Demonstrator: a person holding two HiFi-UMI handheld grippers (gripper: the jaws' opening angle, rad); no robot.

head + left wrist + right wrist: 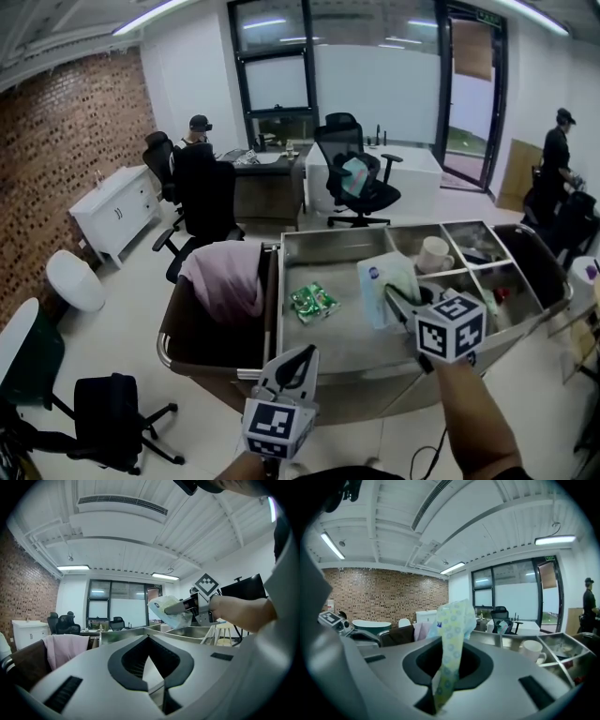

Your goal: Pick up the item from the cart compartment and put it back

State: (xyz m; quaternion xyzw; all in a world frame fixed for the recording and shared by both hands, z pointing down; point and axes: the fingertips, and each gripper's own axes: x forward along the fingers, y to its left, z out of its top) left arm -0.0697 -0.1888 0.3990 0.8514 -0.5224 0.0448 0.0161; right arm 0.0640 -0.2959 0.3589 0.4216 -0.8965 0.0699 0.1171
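Office with a brick wall [56, 150] on the left, glass partition at the back, pale floor. Steel cart [342, 352] sits in the middle.

Soft packet [382, 279], pale green with a ring pattern and a blue sticker: clamped in the right tongs [396, 296], pinched narrow on its lower edge, so it stands up out of the jaws. It hangs in the air above the right end of the cart's big compartment, just beside the divider to the small bins. From the left gripper view it is clearly above the cart rim and touches nothing else.

Left tongs [302, 352]: tips together, nothing between them. They hover at the cart's near edge, well apart from the packet.

Cart contents:
- small green wrapper [312, 302] flat on the big compartment floor, left of the packet
- white mug [434, 254] upright in the rear small bin next to the big compartment
- other small bins hold bits I can't make out
- brown bag [202, 342] on the cart's left end, pink cloth [225, 277] draped over its rim

Around it: black office chair [356, 183] behind the cart, more chairs on the left, white cabinet [117, 206] against the brick. One person [199, 131] sits at the back worktop [267, 167]; another person [560, 150] stands at far right.
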